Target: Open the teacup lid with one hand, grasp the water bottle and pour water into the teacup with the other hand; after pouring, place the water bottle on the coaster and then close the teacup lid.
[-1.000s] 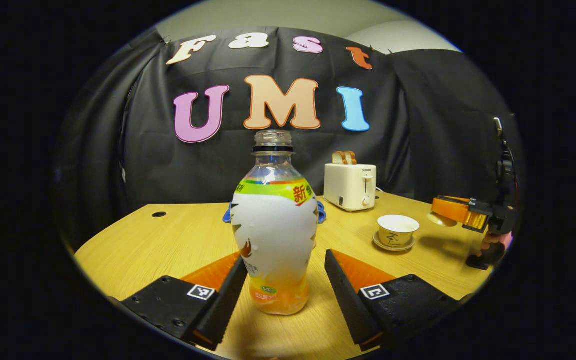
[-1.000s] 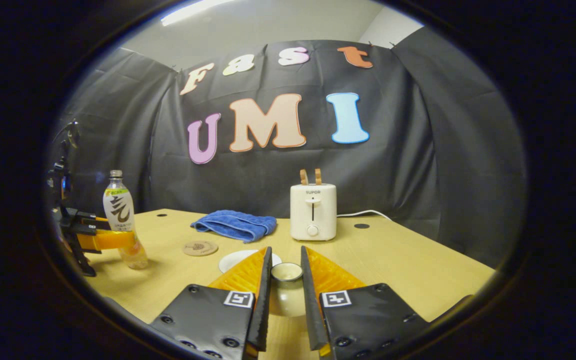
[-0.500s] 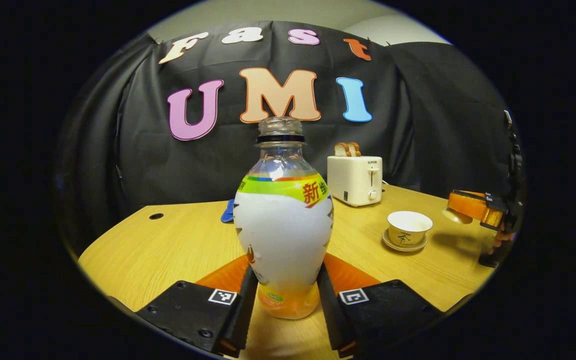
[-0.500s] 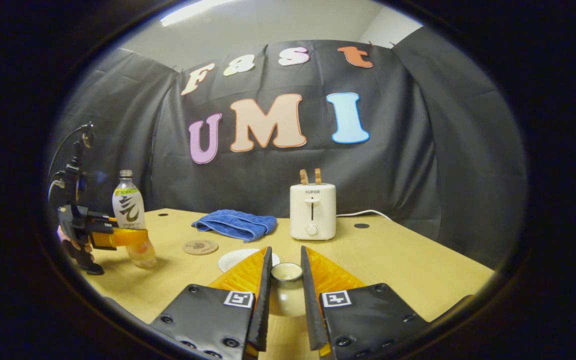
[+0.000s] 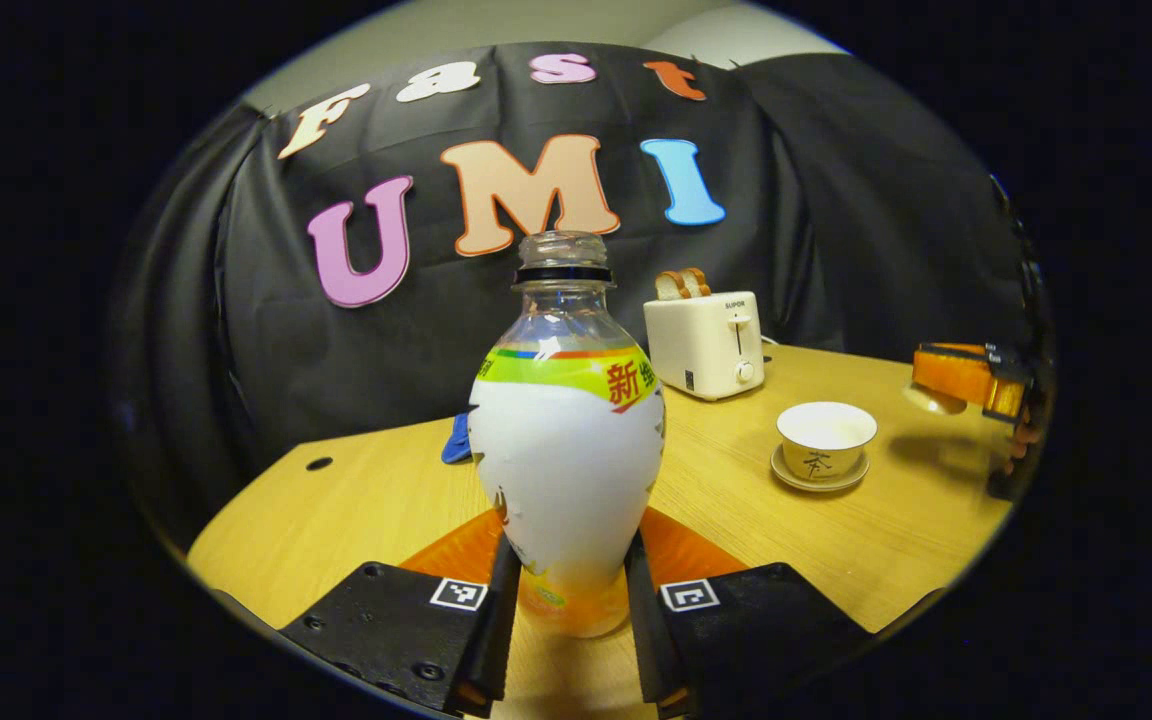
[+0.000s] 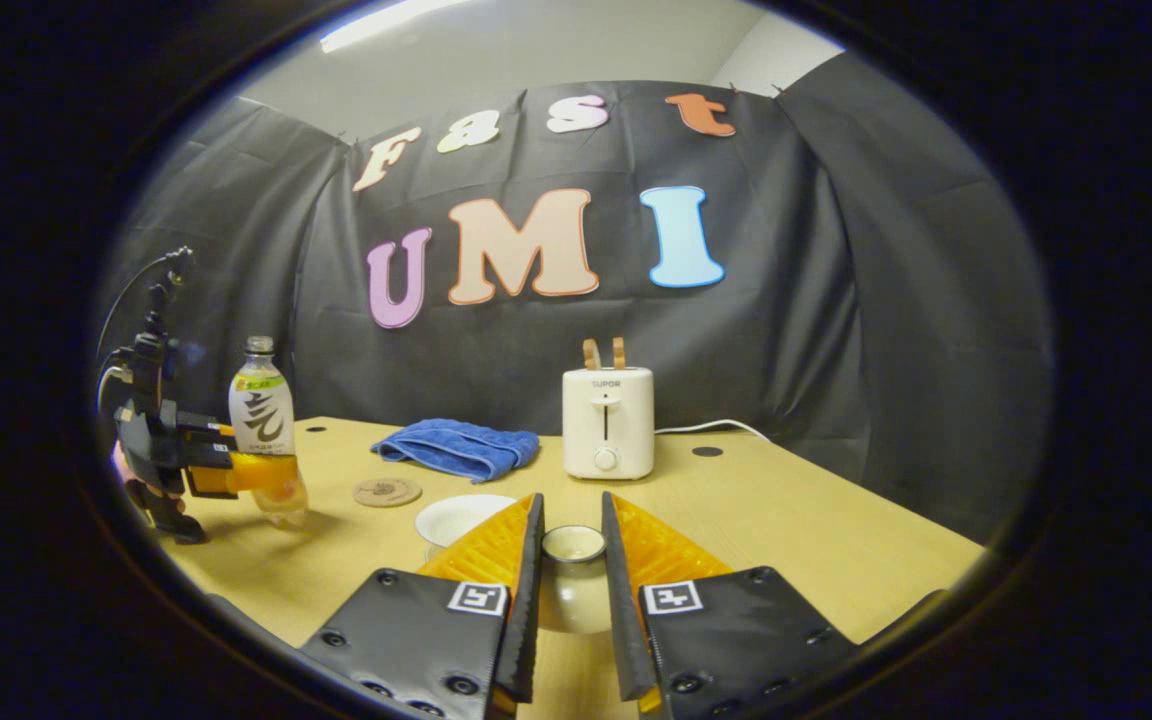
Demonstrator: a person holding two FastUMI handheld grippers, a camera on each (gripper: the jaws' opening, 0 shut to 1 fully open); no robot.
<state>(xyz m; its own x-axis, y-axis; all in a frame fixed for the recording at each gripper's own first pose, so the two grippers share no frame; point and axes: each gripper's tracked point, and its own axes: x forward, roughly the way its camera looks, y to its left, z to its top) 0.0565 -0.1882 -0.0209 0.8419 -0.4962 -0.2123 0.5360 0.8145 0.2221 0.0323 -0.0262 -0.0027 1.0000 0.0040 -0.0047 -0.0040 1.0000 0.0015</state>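
A bottle [image 5: 566, 470] with a white and green label, no cap and a little orange liquid at the bottom stands between the jaws of my left gripper [image 5: 568, 560], which is shut on its lower body. The same bottle [image 6: 264, 430] and left gripper [image 6: 271, 472] show at the table's left side. The lidless white teacup [image 5: 826, 438] sits on its saucer [image 5: 821, 480], to the right of the bottle. My right gripper [image 6: 572, 520] is shut on the knob of the teacup lid [image 6: 573, 545], held above the table to the right of the teacup [image 6: 461, 515]. A round coaster [image 6: 387, 491] lies between bottle and cup.
A white toaster [image 6: 606, 420] with bread slices stands at the back of the wooden table [image 6: 816, 540], its cord trailing right. A blue towel [image 6: 456, 448] lies behind the coaster. A hand holds the left gripper near the table's left edge.
The left gripper went from open around the bottle to shut on it, then shifted a little toward the cup with the bottle. The right gripper keeps hold of the lid, nearly still.
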